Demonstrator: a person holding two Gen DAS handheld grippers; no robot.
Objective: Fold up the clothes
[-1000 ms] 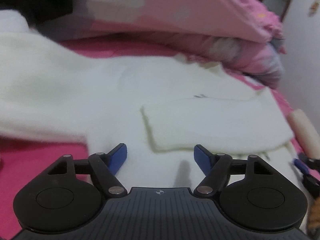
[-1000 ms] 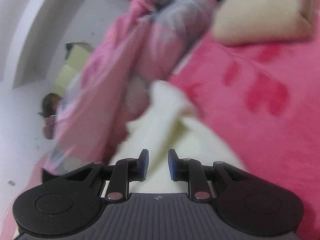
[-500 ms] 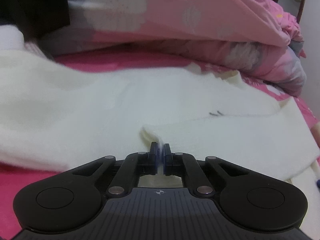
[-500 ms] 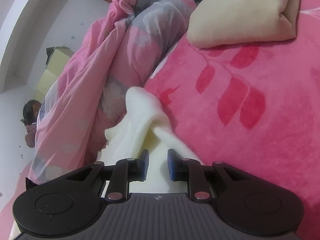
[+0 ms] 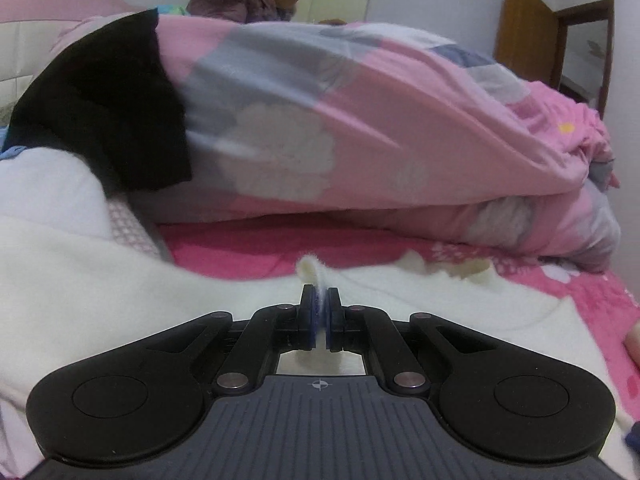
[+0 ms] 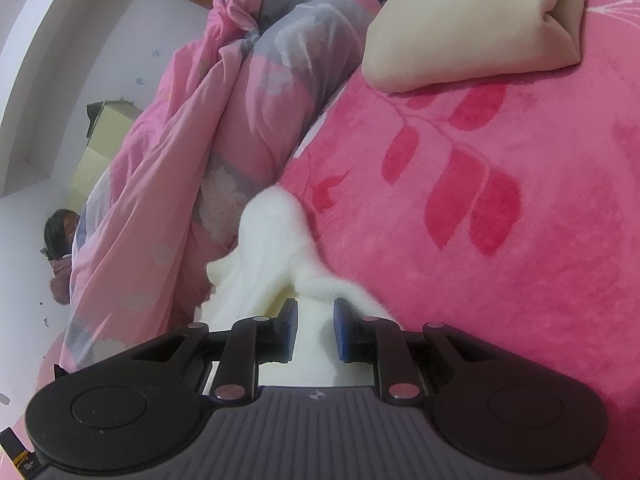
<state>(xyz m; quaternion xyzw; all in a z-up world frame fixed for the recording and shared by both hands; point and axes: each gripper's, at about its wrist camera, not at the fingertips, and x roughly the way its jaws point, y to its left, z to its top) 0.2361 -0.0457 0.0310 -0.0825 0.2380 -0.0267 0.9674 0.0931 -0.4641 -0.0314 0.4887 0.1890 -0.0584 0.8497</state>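
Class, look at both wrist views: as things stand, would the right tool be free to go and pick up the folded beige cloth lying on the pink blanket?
Probably not yet. The right tool is shut on the white garment, so it is occupied; the folded beige cloth lies across bare pink blanket, nothing blocking the path.

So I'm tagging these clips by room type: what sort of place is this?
Most likely a home bedroom. The work surface is a bed with a pink leaf-print blanket, a bunched pink and grey duvet lies across it, and a wooden door stands behind.
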